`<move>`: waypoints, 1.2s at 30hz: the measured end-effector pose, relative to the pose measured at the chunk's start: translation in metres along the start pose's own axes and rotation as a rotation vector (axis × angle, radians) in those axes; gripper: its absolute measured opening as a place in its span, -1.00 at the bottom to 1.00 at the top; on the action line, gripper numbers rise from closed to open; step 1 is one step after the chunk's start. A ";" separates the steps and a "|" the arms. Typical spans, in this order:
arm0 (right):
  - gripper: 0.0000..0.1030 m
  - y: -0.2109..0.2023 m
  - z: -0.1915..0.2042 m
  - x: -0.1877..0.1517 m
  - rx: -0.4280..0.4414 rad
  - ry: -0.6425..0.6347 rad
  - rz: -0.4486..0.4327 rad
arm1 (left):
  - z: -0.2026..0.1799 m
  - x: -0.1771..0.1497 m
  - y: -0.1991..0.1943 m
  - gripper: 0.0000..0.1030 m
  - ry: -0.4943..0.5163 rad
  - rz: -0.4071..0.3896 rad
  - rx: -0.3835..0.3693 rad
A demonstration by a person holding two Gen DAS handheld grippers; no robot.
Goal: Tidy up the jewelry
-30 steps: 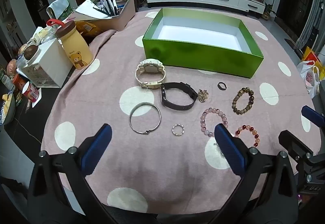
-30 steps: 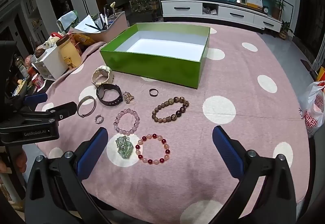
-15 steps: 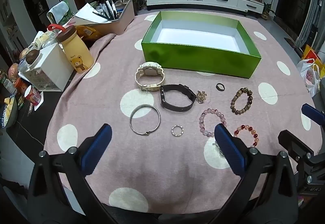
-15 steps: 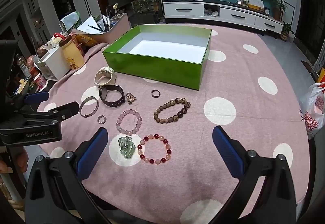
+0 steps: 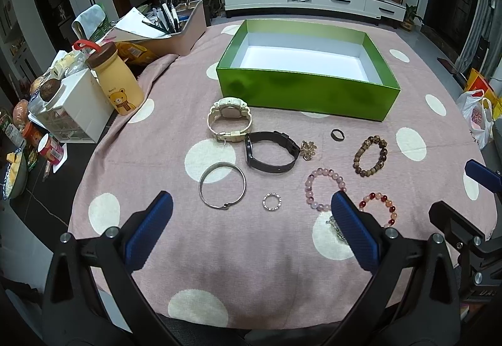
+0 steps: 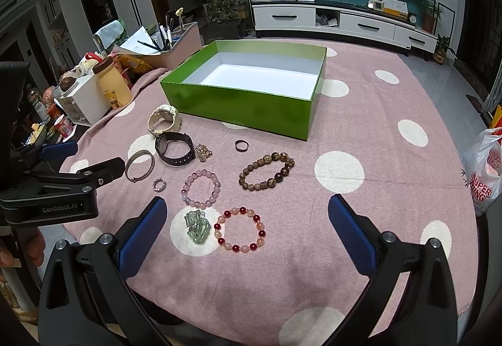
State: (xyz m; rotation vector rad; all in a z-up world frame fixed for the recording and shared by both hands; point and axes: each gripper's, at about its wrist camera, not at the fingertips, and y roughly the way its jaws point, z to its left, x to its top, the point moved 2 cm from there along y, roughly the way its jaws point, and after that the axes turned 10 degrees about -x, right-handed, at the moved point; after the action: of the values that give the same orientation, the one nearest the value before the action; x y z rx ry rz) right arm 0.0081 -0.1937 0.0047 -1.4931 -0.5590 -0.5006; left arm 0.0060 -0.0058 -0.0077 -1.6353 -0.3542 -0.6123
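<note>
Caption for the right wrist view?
Open right gripper hovers over bracelets and watches laid before an empty green box.

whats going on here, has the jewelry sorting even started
Not yet. A person holds a claw in each hand, and both the left claw and the right claw hover open above the table edge, gripping nothing. The green box looks empty. The watches, bangle, rings and bead bracelets, like the red bead bracelet nearest the right claw, all lie on the pink spotted tablecloth.
</note>
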 end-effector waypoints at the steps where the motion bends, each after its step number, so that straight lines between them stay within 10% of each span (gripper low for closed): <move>1: 0.97 0.000 0.000 0.000 0.000 0.000 0.000 | 0.000 0.000 0.000 0.96 0.000 0.000 0.000; 36: 0.97 -0.003 0.001 -0.002 0.004 0.003 -0.003 | -0.006 -0.005 -0.001 0.96 0.005 -0.002 -0.006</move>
State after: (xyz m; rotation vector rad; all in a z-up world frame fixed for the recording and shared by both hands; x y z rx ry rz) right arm 0.0049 -0.1933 0.0061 -1.4883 -0.5596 -0.5032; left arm -0.0003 -0.0110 -0.0092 -1.6392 -0.3509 -0.6193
